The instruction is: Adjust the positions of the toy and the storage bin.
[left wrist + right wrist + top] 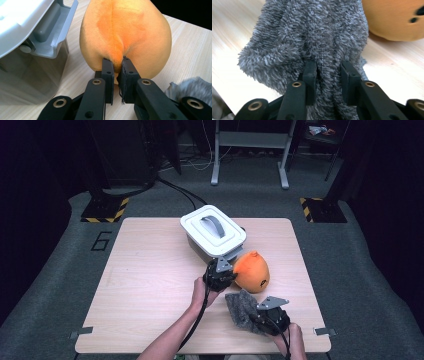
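Observation:
An orange plush toy (252, 271) lies on the wooden table (150, 280) just right of a white lidded box (212, 231). My left gripper (231, 276) is shut on a fold of the plush (125, 32), and the jaws (117, 61) pinch its darker orange seam. A fluffy grey cloth (240, 307) lies bunched near the table's front edge, below the plush. My right gripper (256, 317) comes at the cloth from the right, and its jaws (329, 66) are shut on a ridge of the grey pile (312, 32). The plush's side (394, 20) shows behind the cloth.
The box (25, 50) has a grey handle on its lid and a latch on the side facing the plush. It stands close to my left gripper. Bare tabletop stretches to the left. Beyond the table are table legs, cables and hazard-striped floor plates.

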Motion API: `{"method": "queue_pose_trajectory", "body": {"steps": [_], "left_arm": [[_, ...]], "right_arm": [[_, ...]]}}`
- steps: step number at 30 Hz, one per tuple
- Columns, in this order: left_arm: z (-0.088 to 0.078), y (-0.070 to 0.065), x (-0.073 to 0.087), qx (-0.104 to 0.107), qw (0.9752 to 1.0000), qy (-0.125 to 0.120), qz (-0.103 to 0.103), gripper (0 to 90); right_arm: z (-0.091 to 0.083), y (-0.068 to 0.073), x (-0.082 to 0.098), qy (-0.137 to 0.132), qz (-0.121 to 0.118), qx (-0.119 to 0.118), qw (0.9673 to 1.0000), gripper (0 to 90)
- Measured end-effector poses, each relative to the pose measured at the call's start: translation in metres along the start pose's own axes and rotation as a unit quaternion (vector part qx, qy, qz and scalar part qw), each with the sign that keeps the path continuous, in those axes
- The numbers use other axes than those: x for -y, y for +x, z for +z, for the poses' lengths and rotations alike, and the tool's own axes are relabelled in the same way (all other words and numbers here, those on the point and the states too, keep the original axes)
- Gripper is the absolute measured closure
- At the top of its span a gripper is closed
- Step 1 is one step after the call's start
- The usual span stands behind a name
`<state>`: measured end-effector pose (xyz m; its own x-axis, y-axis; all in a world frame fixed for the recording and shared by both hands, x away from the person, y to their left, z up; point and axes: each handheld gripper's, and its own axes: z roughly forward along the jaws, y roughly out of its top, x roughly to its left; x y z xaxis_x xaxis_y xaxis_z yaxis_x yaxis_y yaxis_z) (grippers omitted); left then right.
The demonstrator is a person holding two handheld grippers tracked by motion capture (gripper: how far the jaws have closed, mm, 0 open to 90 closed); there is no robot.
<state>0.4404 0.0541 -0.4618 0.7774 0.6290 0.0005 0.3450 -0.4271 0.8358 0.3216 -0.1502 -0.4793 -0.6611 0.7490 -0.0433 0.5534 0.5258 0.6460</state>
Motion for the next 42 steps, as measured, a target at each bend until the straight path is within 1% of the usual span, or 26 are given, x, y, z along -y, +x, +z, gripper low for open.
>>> {"method": "queue_pose_trajectory", "body": {"steps": [2, 3, 7, 8, 10, 11, 13, 14, 17, 19, 21, 23, 25, 27, 28, 29, 30, 32, 33, 34, 35, 36, 38, 40, 41, 42], "left_arm": [[0.000, 0.000, 0.000, 0.000, 1.0000, -0.002, -0.003, 82.9], [0.000, 0.000, 0.000, 0.001, 1.0000, -0.001, -0.002, 82.9], [0.000, 0.000, 0.000, -0.001, 1.0000, 0.000, -0.002, 82.9], [0.000, 0.000, 0.000, 0.000, 1.0000, -0.001, -0.003, 82.9], [0.000, 0.000, 0.001, 0.001, 1.0000, -0.001, -0.005, 82.8], [-0.001, 0.000, 0.001, 0.001, 1.0000, 0.001, -0.003, 82.9], [0.000, 0.000, 0.001, 0.001, 1.0000, -0.001, -0.003, 82.9], [-0.001, 0.000, 0.001, 0.001, 1.0000, 0.000, -0.003, 82.8], [-0.001, -0.001, 0.001, 0.003, 1.0000, 0.000, -0.005, 82.8], [-0.001, 0.000, 0.001, 0.003, 1.0000, 0.001, -0.002, 82.8], [0.000, -0.001, 0.002, 0.003, 1.0000, -0.004, -0.006, 82.8], [-0.001, 0.000, 0.002, 0.002, 1.0000, -0.002, -0.004, 82.9], [-0.001, 0.000, 0.003, 0.002, 1.0000, -0.002, -0.004, 82.9], [-0.001, 0.000, 0.003, 0.003, 1.0000, -0.002, -0.003, 82.9], [-0.001, -0.001, 0.003, 0.003, 1.0000, -0.001, -0.003, 82.9], [-0.001, -0.001, 0.003, 0.003, 1.0000, -0.002, -0.003, 82.9], [-0.001, -0.001, 0.003, 0.003, 1.0000, -0.002, -0.003, 83.0], [-0.001, -0.001, 0.003, 0.003, 1.0000, -0.001, -0.001, 83.1], [-0.001, -0.001, 0.003, 0.003, 1.0000, -0.005, -0.001, 83.2], [-0.002, -0.002, 0.002, 0.003, 1.0000, -0.002, 0.000, 83.3], [-0.001, -0.002, 0.002, 0.001, 1.0000, -0.004, 0.001, 83.6], [-0.001, -0.003, 0.002, 0.002, 1.0000, -0.007, 0.003, 83.6], [-0.001, -0.004, 0.001, 0.000, 0.9999, -0.009, 0.007, 83.9], [-0.001, -0.005, 0.000, 0.001, 0.9998, -0.014, 0.010, 84.2], [-0.001, -0.006, -0.001, 0.000, 0.9998, -0.013, 0.013, 84.3], [-0.001, -0.006, -0.002, 0.000, 0.9998, -0.016, 0.013, 84.3]], "right_arm": [[0.005, 0.003, 0.001, 0.004, -0.004, -0.012, 0.9999, 68.1], [0.006, 0.005, 0.001, 0.004, -0.008, -0.008, 0.9999, 68.1], [0.009, 0.011, 0.001, 0.009, -0.017, -0.023, 0.9996, 68.1], [0.010, 0.012, 0.001, 0.010, -0.023, -0.045, 0.9987, 67.9], [0.012, 0.017, 0.001, 0.015, -0.031, -0.035, 0.9988, 67.5], [0.014, 0.018, 0.002, 0.019, -0.040, -0.039, 0.9982, 66.5], [0.016, 0.020, 0.001, 0.024, -0.036, -0.041, 0.9982, 58.2], [0.016, 0.020, 0.001, 0.024, -0.041, -0.043, 0.9979, 52.9], [0.013, 0.018, 0.001, 0.011, -0.034, -0.044, 0.9984, 39.2], [0.006, 0.012, 0.000, -0.011, -0.014, -0.049, 0.9986, 31.1], [0.003, 0.009, 0.000, -0.014, -0.007, -0.047, 0.9987, 28.6], [-0.003, 0.003, 0.001, -0.030, 0.001, -0.052, 0.9982, 22.7], [-0.008, -0.005, 0.002, -0.044, 0.017, -0.040, 0.9981, 16.6], [-0.013, -0.014, 0.004, -0.051, 0.026, -0.020, 0.9981, 14.2], [-0.014, -0.018, 0.005, -0.058, 0.032, -0.017, 0.9976, 13.8], [-0.016, -0.027, 0.007, -0.064, 0.047, -0.003, 0.9968, 11.6], [-0.016, -0.027, 0.007, -0.064, 0.047, -0.003, 0.9968, 11.6], [-0.017, -0.037, 0.010, -0.071, 0.054, 0.010, 0.9960, 10.1], [-0.015, -0.042, 0.011, -0.069, 0.062, 0.015, 0.9956, 9.2], [-0.014, -0.049, 0.014, -0.067, 0.069, 0.029, 0.9950, 8.5], [-0.009, -0.059, 0.018, -0.070, 0.084, 0.035, 0.9934, 7.1], [-0.009, -0.059, 0.018, -0.070, 0.084, 0.035, 0.9934, 7.1], [-0.003, -0.072, 0.025, -0.063, 0.097, 0.059, 0.9915, 6.7], [0.004, -0.083, 0.031, -0.052, 0.116, 0.066, 0.9897, 5.6], [0.010, -0.090, 0.036, -0.049, 0.122, 0.083, 0.9879, 5.6], [0.010, -0.090, 0.036, -0.049, 0.122, 0.083, 0.9879, 5.6]]}}
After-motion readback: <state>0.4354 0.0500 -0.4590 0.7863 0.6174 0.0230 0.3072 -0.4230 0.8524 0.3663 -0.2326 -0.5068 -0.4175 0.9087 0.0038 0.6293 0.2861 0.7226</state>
